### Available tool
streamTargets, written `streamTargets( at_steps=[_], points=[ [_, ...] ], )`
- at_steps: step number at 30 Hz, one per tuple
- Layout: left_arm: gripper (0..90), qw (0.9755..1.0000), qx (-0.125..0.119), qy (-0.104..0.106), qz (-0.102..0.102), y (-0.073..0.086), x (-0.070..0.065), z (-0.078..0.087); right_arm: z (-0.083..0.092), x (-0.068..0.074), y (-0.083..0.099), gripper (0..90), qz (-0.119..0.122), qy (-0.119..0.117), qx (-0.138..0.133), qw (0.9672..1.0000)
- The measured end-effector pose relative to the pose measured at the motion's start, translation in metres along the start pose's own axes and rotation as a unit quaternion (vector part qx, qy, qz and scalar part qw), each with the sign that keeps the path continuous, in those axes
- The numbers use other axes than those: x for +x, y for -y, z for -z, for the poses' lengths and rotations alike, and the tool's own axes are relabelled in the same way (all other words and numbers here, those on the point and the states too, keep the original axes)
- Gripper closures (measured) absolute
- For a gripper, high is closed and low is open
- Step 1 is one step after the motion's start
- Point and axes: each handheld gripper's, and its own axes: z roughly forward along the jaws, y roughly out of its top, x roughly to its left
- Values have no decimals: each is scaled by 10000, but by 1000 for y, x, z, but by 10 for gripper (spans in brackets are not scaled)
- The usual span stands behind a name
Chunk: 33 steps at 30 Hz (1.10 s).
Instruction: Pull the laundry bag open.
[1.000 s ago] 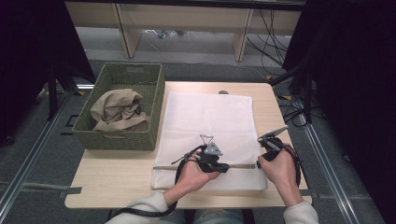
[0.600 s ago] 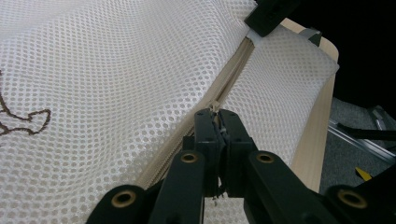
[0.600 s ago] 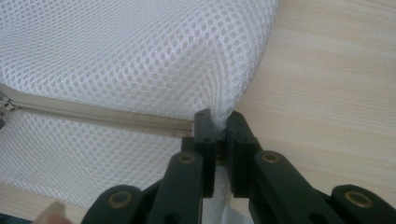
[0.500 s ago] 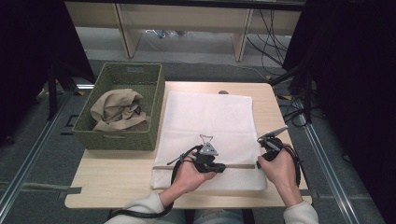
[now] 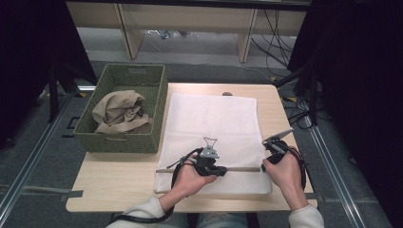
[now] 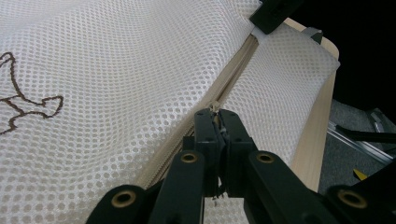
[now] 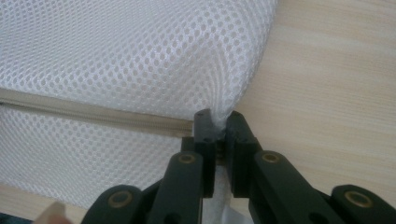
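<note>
Nearby, basket (image 5: 124, 142) (cloth (image 5: 117, 110), apparently).

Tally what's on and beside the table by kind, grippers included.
White mesh bags: 1
Green woven baskets: 1
Beige cloths in the basket: 1
Grippers: 2, left gripper and right gripper, each pinching the bag
Total: 5

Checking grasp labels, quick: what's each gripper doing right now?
Left gripper: closed, fingers pinching the zipper pull of the white mesh bag.
Right gripper: closed, fingers pinching the mesh bag's edge at the zipper's end.
</note>
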Motion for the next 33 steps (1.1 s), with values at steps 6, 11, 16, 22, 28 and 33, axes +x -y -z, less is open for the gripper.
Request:
streamTargets(
  at_steps=[6,11,16,22,28,33],
  points=[
    [866,10000,-9,-2,33,1,1,2,1,1,0,852,-80,-16,35,10000],
    [866,9999,-10,-50,94,4,6,9,0,-2,0,852,-99,92,28,9999],
    [866,9999,-26,-99,127,7,8,14,0,2,0,852,-90,49,28,9999],
    [866,9998,-39,-125,159,13,13,20,-1,0,0,852,-91,90,23,9999],
    [865,9998,-133,-158,22,19,12,27,-1,2,0,851,-73,85,28,9999],
    [865,9995,-252,-181,-23,25,11,27,-2,5,0,852,-34,94,23,9999]
  ],
)
